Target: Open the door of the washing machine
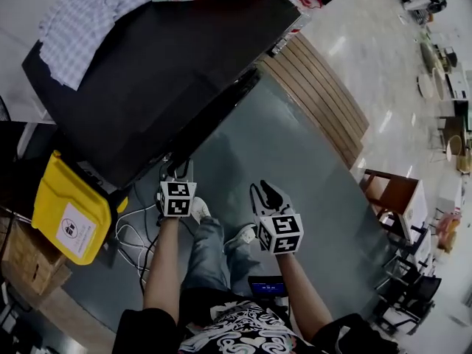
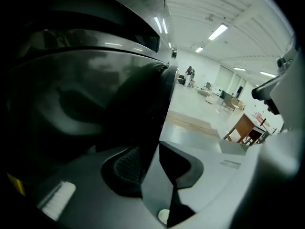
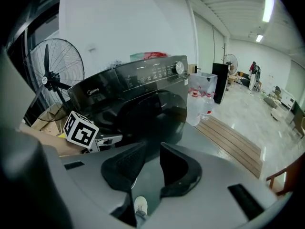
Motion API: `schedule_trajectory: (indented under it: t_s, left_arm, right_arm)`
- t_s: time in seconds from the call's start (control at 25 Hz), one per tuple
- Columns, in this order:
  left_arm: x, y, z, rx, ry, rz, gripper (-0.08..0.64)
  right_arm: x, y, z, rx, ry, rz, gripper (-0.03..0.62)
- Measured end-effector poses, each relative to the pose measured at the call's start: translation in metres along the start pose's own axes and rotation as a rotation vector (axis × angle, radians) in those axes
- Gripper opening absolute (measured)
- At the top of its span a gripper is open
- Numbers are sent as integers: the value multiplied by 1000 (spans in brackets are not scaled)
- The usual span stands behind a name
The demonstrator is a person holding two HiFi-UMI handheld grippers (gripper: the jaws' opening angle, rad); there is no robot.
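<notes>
Washing machine door (image 3: 155, 111): glossy, dark, rounded panel on smooth black casing (image 3: 102, 95)

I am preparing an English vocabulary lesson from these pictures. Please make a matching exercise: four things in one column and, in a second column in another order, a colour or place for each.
Things
1. checked cloth
2. plastic box
3. standing fan
4. plastic bottles

Colour or place
a. just right of the washing machine in the right gripper view
b. yellow
c. lying on top of the washing machine
d. black, in front of the white wall

Pairs: 1-c, 2-b, 3-d, 4-a
</notes>
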State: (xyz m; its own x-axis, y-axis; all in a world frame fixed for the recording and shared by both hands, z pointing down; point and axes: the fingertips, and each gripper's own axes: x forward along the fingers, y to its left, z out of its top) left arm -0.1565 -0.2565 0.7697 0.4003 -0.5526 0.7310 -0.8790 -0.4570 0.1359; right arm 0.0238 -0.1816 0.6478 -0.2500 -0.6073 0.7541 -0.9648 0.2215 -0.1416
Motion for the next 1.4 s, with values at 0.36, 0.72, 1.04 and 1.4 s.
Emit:
schedule_trajectory:
  t_s: [0.36,0.72,1.04,1.4]
  left_arm:
    - [1,-8,-4,53,23,3,86]
    - [-2,-44,-11,71,36,-87,78]
    - [-6,-126,-22,106,49,-273,105]
    - [-22,-129,-4,-10,-60,-316,179]
  right_arm:
    - [10,-2,-4,22,21,14,81]
    - [29,17,10,44,19,70,96]
    - [50,25,29,52,18,53,141]
    - [67,-22,13,65,100,-112,172]
